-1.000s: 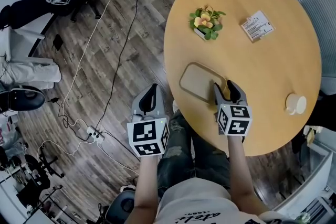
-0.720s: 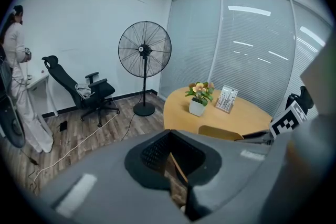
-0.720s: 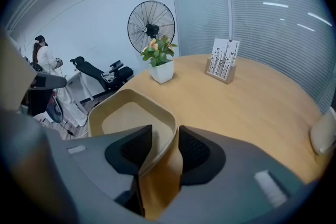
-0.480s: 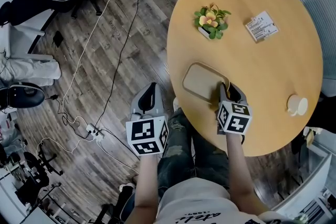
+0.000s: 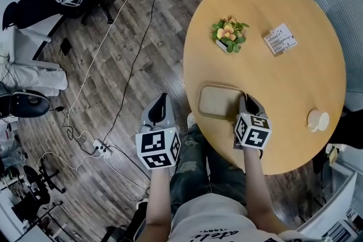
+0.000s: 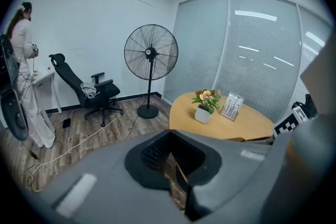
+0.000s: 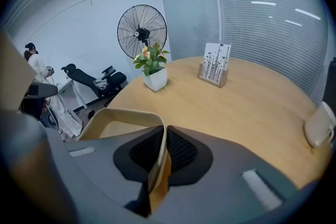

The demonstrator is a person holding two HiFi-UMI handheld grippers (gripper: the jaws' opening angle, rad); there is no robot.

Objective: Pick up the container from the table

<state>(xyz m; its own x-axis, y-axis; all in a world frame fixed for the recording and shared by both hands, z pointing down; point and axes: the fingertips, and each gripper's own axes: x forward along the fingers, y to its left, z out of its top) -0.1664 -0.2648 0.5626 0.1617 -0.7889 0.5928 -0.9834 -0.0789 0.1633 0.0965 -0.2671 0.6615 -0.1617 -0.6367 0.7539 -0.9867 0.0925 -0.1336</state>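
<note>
The container (image 5: pixel 217 101) is a shallow beige tray, rectangular with rounded corners and a thin upright rim, matte and smooth. It sits at the near left edge of the round worktop (image 5: pixel 295 82); whether its base touches the wood cannot be told. The right gripper (image 5: pixel 245 102) has its jaws clamped on the tray's right-hand rim, the thin wall pinched between the dark ribbed pads. The left gripper (image 5: pixel 160 110) hangs off the worktop's left edge, over the plank floor (image 5: pixel 113 93), its jaws together with nothing between them. The worktop is smooth, light honey-coloured wood. Towards its far left stands a small white pot of flowers (image 5: pixel 228 32), a printed card stand (image 5: pixel 279 38) is near the far edge, and a white cup (image 5: pixel 317 120) sits at the right edge, well apart from the tray
</note>
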